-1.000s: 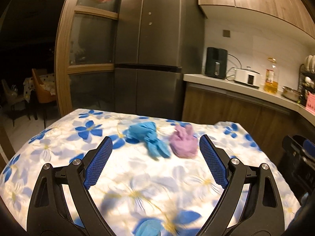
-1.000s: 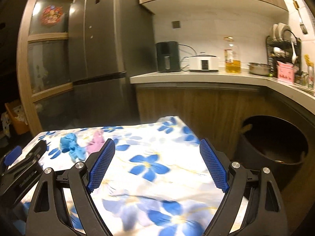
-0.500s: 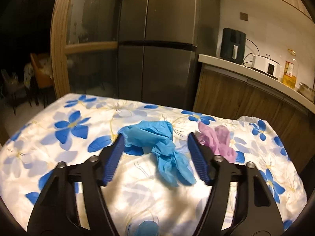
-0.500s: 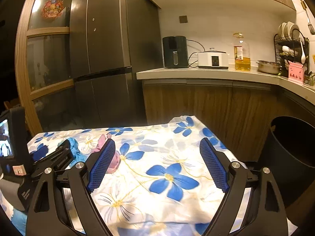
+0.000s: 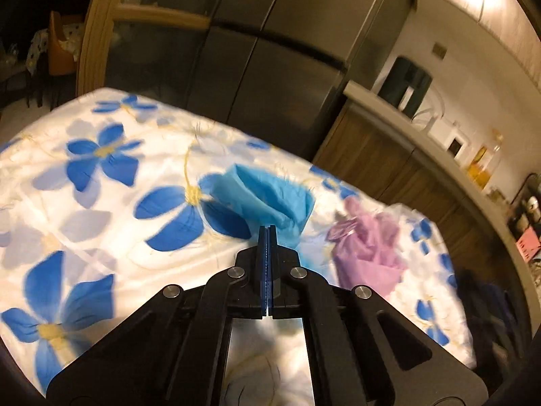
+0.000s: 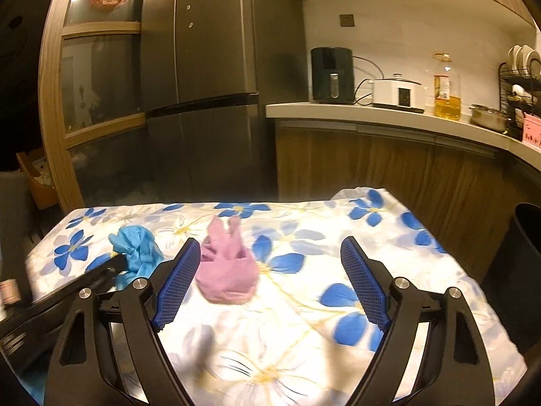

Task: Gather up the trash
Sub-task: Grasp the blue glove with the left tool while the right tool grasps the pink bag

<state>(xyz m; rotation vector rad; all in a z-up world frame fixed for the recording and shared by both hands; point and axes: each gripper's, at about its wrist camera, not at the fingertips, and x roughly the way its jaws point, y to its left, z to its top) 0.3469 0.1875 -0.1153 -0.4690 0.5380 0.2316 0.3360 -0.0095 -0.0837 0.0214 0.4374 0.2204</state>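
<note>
A crumpled blue glove (image 5: 267,199) lies on the flowered tablecloth (image 5: 84,182). My left gripper (image 5: 267,233) is shut on its near end. The glove also shows in the right wrist view (image 6: 137,247), with the left gripper (image 6: 116,264) pinching it. A crumpled pink glove (image 5: 367,247) lies just right of the blue one, untouched. In the right wrist view the pink glove (image 6: 226,267) sits just ahead of my right gripper (image 6: 270,270), near its left finger. The right gripper is open and empty above the cloth.
A dark round bin (image 6: 520,264) stands on the floor off the table's right side. Behind the table are a dark fridge (image 6: 203,77) and a counter (image 6: 389,111) with appliances, an oil bottle and a dish rack.
My left gripper moved in and shut on the blue glove. My right gripper swung left over the table, so the pink glove now lies just in front of it.
</note>
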